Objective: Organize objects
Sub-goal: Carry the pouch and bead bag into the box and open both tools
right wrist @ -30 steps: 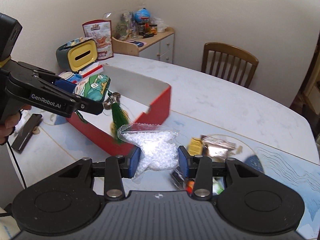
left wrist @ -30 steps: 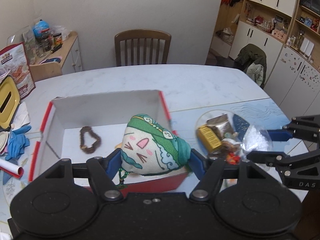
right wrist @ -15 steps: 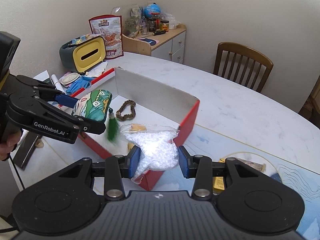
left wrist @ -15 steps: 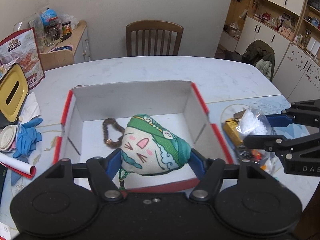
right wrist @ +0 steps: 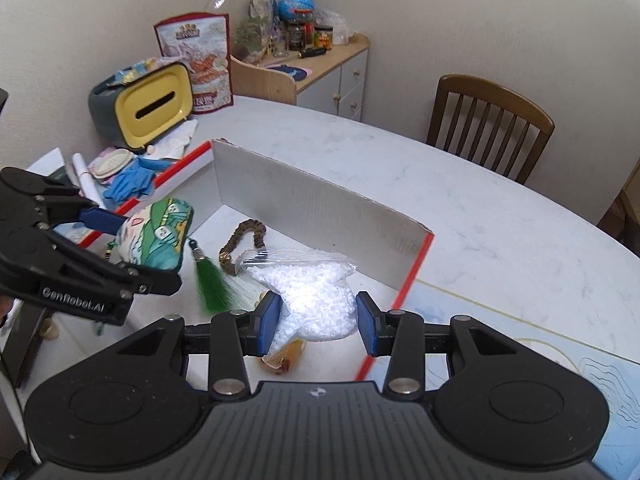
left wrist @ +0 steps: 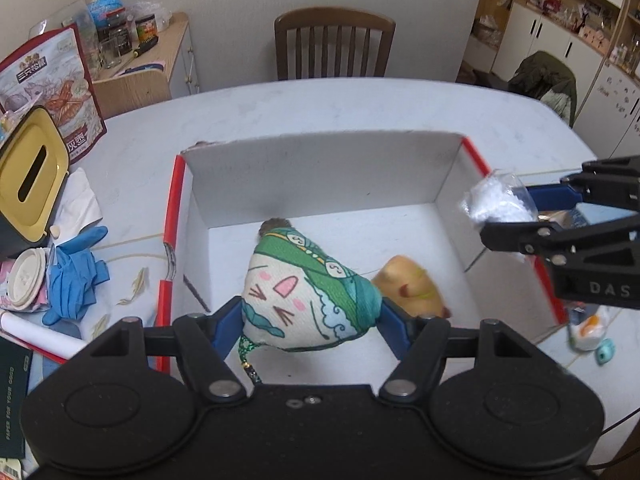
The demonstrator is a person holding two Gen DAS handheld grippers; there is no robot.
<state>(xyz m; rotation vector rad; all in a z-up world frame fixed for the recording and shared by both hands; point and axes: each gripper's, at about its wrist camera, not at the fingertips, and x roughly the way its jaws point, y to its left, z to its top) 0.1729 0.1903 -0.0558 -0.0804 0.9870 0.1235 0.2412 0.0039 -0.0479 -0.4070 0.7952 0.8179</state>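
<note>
Left wrist view: the left gripper (left wrist: pixel 310 320) pinches a cat-face sachet (left wrist: pixel 304 294) between its jaws, held above the open red-and-white box (left wrist: pixel 320 172) on the table (left wrist: pixel 340 108). Right gripper (right wrist: pixel 318 322) — jaws clamped on a clear bag of white beads (right wrist: pixel 316 292) — hangs over the box's right end, above a bead bracelet (right wrist: pixel 242 240) and a yellow pouch (left wrist: pixel 412 284) inside.

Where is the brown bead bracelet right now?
In the right wrist view the bead bracelet lies on the floor of the red-edged box, near its back wall, between the green tassel and the bag of white beads.
</note>
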